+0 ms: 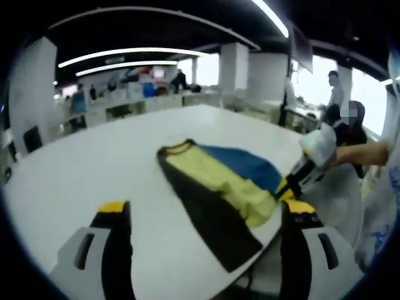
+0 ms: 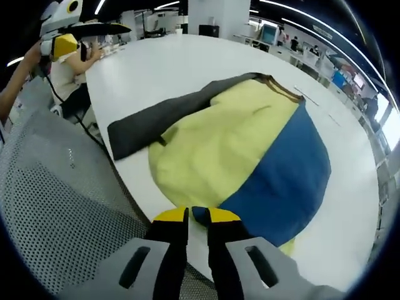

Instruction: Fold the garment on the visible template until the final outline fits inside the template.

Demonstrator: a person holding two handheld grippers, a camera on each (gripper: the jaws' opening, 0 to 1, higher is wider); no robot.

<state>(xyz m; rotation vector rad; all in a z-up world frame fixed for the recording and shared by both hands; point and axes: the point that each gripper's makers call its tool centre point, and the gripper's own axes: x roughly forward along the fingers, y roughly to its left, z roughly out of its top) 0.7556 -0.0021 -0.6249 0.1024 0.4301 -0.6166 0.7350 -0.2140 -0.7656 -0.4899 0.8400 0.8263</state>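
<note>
Right gripper view: right gripper (image 2: pixel 197 219) nipped shut on near hem of soft yellow, blue and dark-grey garment (image 2: pixel 237 150), spread flat on white table (image 2: pixel 156 62) by its near edge. Long axis runs away from jaws toward collar — fold prob. goes that way. Left gripper view: left gripper (image 1: pixel 206 215) jaws wide, holding nothing, garment just ahead, right of centre. No template outline made out.

left gripper view: low, farther, facing across table (image 1: pixel 94 169) | right gripper view: close above garment (image 2: pixel 250 150) | shared: garment
</note>
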